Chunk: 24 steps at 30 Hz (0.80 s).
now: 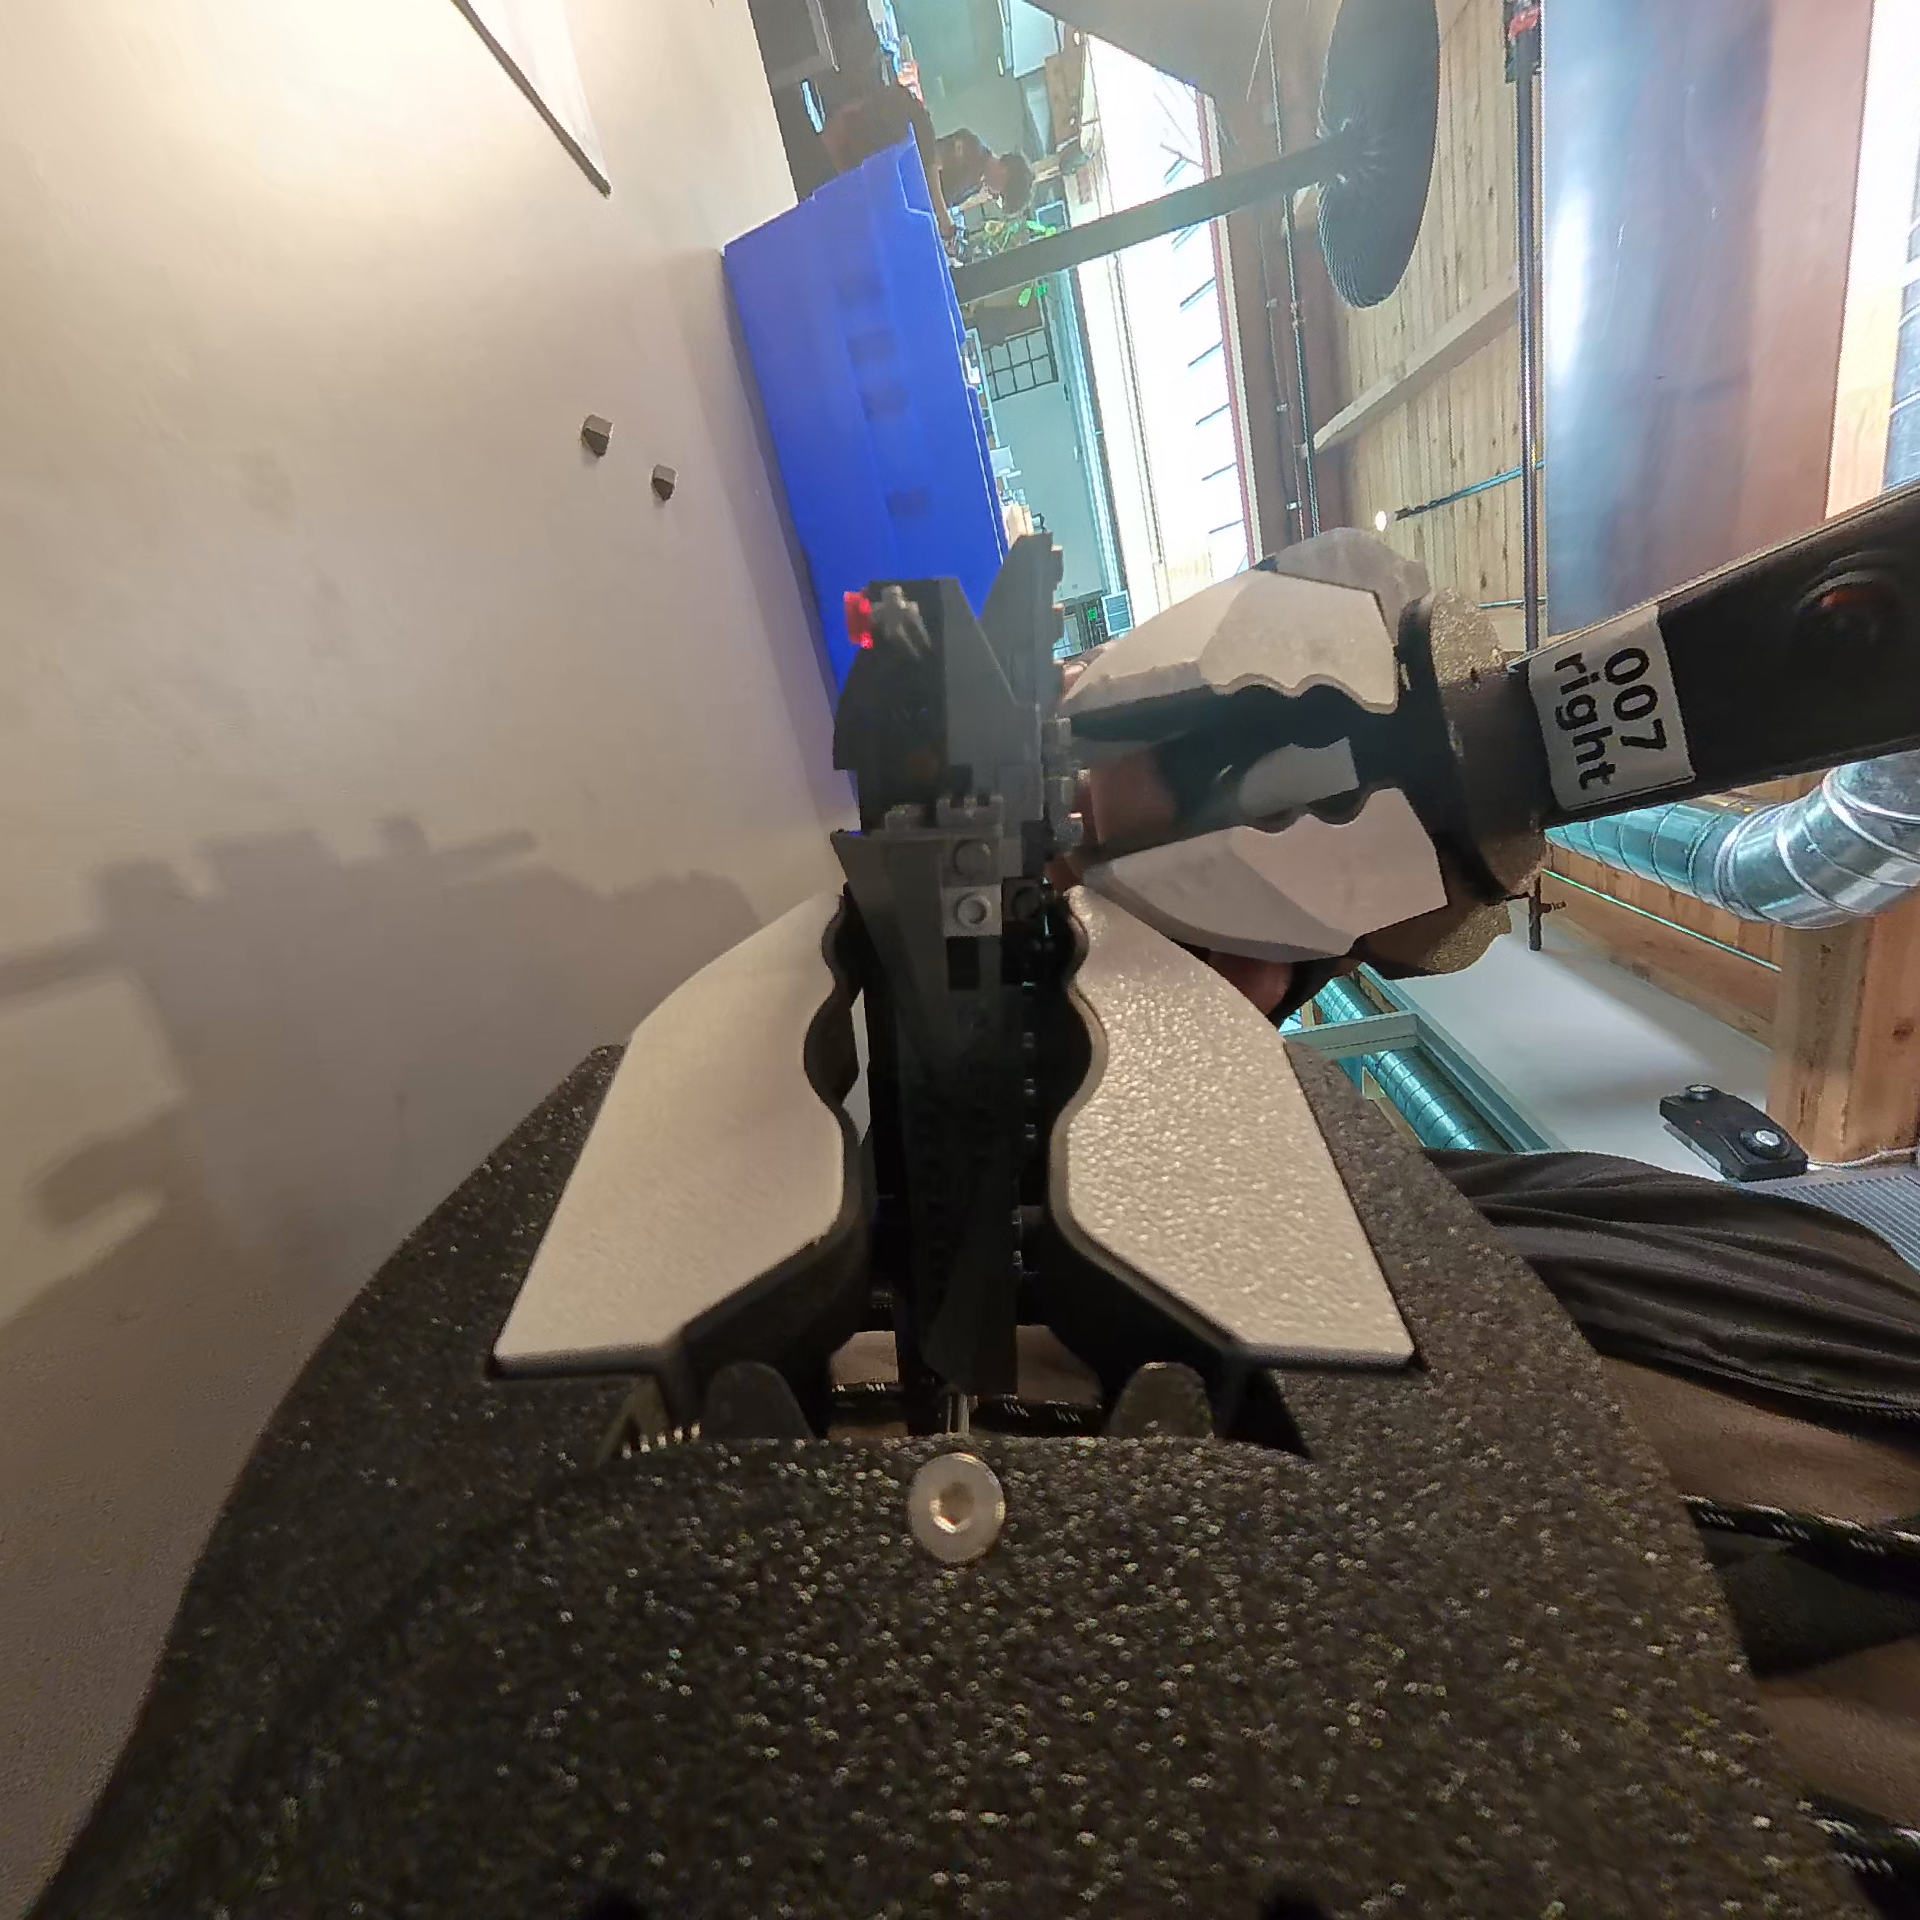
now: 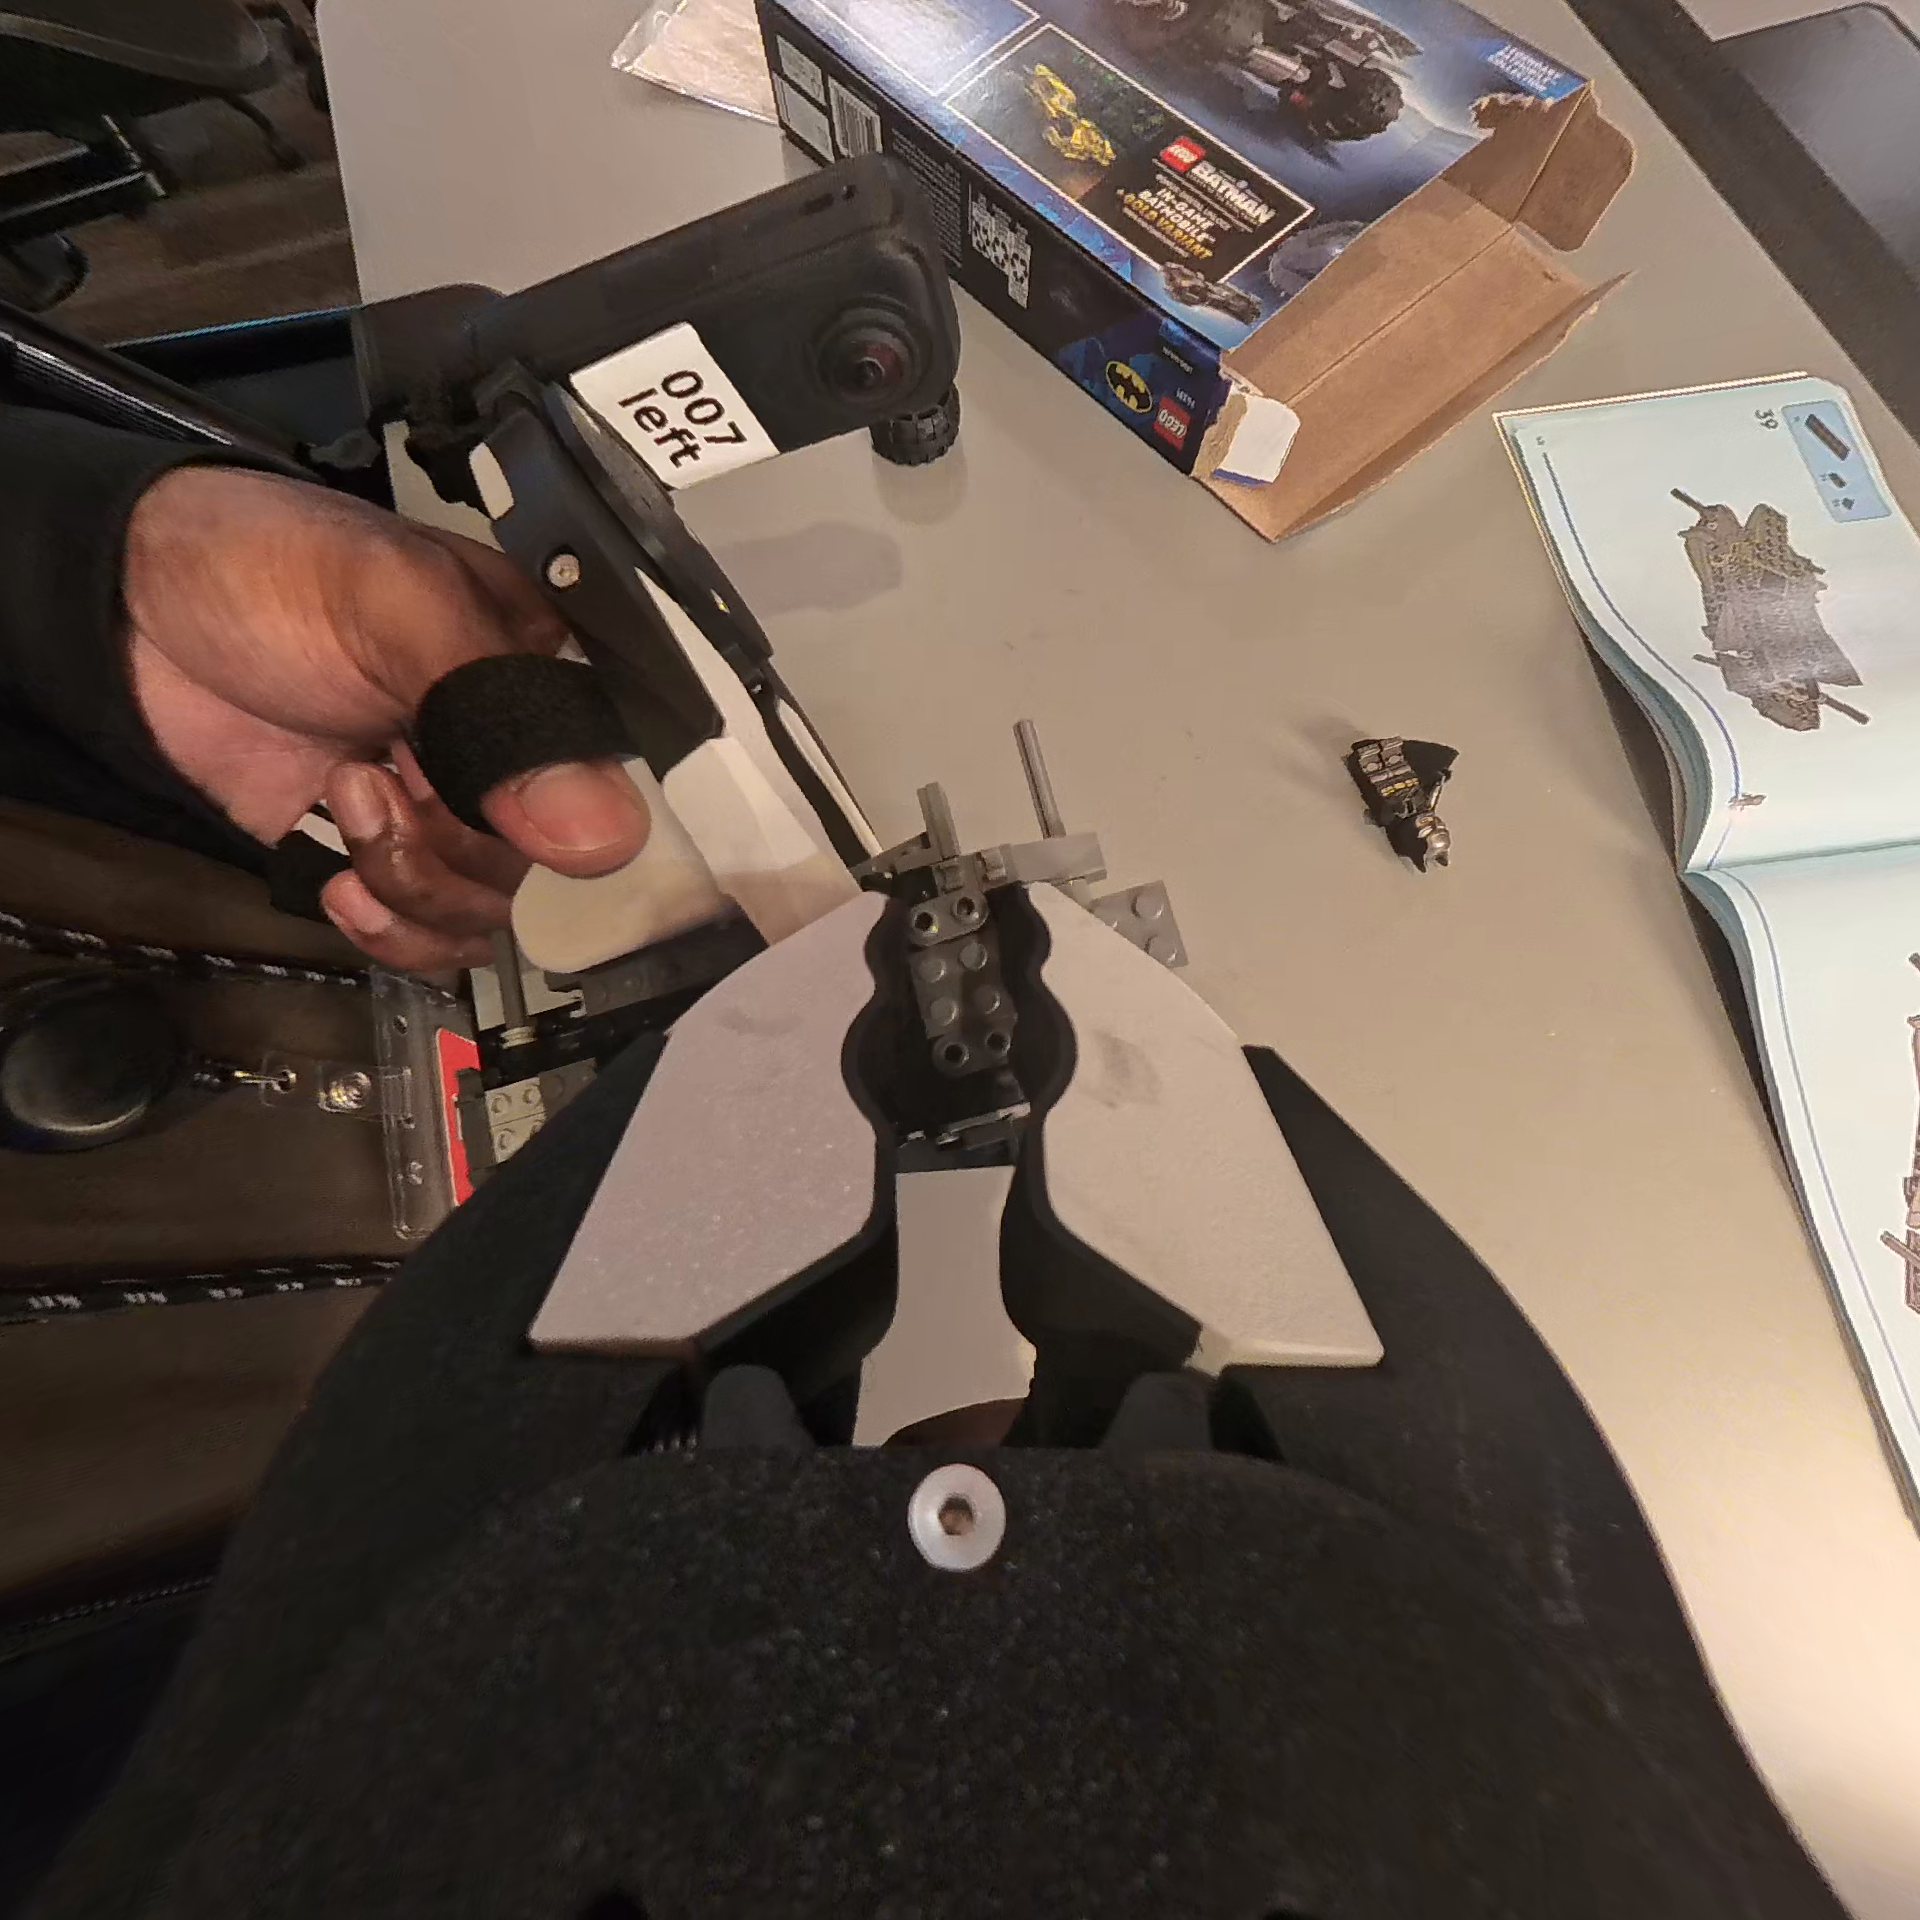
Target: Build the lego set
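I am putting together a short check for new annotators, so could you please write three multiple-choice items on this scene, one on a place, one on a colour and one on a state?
1. Where does the small dark toy figure lie?
A. on the grey table between the grippers and the open booklet
B. inside the cardboard box
C. on the booklet's page

2. What colour is the bin beyond the brick model?
A. green
B. blue
C. yellow

3. What is the left gripper doing?
A. hanging open over a bare table
B. shut on the dark grey brick model
C. holding the booklet

Answers: 1 A, it rests on the table left of the booklet; 2 B, its wall is bright blue; 3 B, both fingers clamp the brick model.
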Each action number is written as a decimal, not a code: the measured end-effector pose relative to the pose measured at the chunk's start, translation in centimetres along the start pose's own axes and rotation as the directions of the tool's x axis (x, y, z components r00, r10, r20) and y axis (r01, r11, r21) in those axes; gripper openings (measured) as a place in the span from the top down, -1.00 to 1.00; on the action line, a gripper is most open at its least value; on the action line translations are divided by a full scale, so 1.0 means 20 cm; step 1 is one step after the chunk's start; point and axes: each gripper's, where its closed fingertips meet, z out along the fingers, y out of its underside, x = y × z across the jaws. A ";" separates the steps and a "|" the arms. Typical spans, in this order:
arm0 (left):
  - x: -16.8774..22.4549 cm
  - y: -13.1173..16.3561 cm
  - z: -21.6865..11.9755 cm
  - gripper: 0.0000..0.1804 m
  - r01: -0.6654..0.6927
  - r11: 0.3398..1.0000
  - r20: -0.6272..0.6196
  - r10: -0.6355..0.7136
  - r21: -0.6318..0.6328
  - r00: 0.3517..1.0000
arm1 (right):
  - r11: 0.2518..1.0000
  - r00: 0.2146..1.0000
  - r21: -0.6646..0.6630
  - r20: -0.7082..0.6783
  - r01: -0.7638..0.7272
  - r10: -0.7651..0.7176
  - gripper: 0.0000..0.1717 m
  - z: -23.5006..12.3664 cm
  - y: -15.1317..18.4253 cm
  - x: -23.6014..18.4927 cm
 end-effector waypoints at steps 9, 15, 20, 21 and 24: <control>0.00 -0.01 -0.02 0.61 0.017 1.000 -0.008 -0.017 0.019 1.000 | 0.984 0.988 0.108 -0.031 -0.145 0.149 0.68 -0.09 0.00 0.06; -0.01 0.01 -0.01 0.61 -0.017 1.000 0.027 0.016 0.013 0.999 | 0.966 0.967 0.117 -0.084 -0.231 0.241 0.58 -0.07 0.04 0.07; 0.00 0.02 0.01 0.61 -0.074 0.997 0.058 0.074 0.006 0.996 | 0.961 0.958 0.109 -0.101 -0.256 0.267 0.54 -0.05 0.06 0.07; -0.01 0.02 0.01 0.61 -0.085 0.996 0.066 0.084 0.007 0.994 | 0.959 0.957 0.110 -0.101 -0.260 0.271 0.54 -0.05 0.06 0.07; -0.01 0.02 0.01 0.61 -0.117 0.993 0.084 0.115 0.011 0.990 | 0.957 0.954 0.115 -0.106 -0.267 0.279 0.52 -0.05 0.06 0.08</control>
